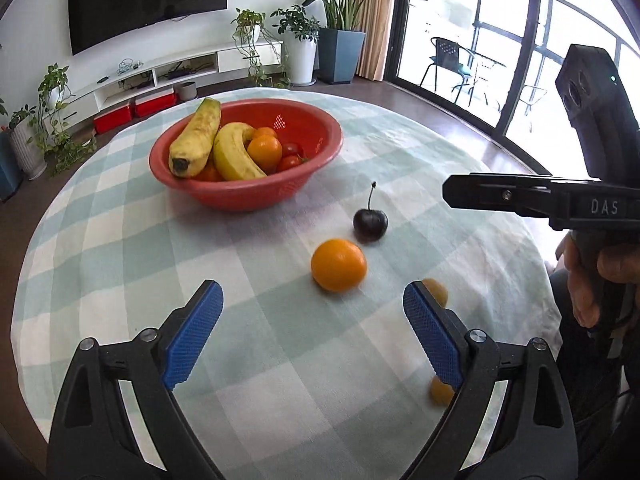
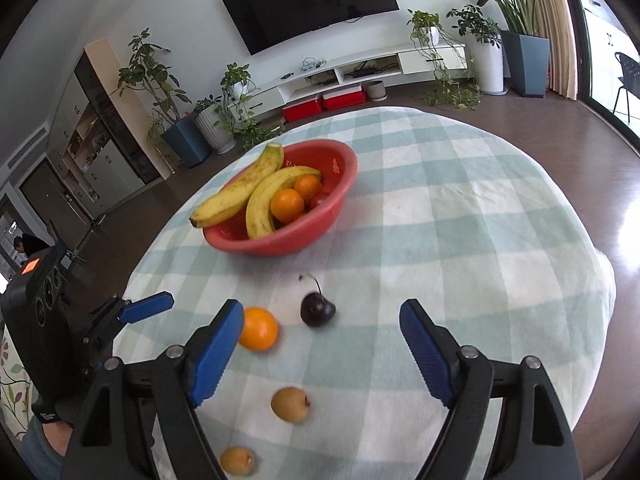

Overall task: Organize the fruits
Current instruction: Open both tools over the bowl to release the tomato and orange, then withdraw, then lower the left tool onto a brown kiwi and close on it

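Red bowl (image 1: 246, 196) sits far-left on checked tablecloth (image 1: 420, 152), w/ two bananas (image 1: 234, 152), oranges, tomatoes inside. Nearer: loose orange (image 1: 339, 265) just beside dark cherry (image 1: 370, 224), not touching; two small yellow-brown fruits (image 2: 291, 405) nearest. Left gripper (image 1: 313, 332) fingers spread wide, nothing between. Right gripper (image 2: 321, 352) also spread, holding nothing; yellow-brown fruit lies on cloth between its fingers.
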Motion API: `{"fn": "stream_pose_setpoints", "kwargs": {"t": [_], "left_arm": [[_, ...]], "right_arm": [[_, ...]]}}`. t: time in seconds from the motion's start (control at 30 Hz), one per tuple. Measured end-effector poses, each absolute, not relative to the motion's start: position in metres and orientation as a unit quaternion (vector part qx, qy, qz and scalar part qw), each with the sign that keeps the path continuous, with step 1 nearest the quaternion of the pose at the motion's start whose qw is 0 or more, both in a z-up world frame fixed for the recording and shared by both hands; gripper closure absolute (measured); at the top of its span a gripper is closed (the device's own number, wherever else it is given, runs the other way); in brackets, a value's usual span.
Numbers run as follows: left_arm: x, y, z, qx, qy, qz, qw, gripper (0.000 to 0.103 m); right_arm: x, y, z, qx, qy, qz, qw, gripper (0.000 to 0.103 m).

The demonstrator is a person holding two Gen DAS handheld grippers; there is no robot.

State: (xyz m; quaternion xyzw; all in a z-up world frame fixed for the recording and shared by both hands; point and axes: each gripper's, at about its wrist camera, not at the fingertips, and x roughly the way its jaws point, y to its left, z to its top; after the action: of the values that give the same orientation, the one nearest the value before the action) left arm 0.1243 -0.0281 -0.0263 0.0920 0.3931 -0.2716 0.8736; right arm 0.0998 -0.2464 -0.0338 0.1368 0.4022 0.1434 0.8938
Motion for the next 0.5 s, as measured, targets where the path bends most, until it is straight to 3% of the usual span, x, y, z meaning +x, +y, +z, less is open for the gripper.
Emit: {"fn": "stream_pose_setpoints", "kwargs": {"t": [0.5], "left_arm": [[0.040,-0.055,-0.051,0.104,0.409,-0.316,0.850,0.011]], "right_arm": [[0.064,-0.252,-0.064,0.164,0.423,0.142,0.880,0.027]]}}
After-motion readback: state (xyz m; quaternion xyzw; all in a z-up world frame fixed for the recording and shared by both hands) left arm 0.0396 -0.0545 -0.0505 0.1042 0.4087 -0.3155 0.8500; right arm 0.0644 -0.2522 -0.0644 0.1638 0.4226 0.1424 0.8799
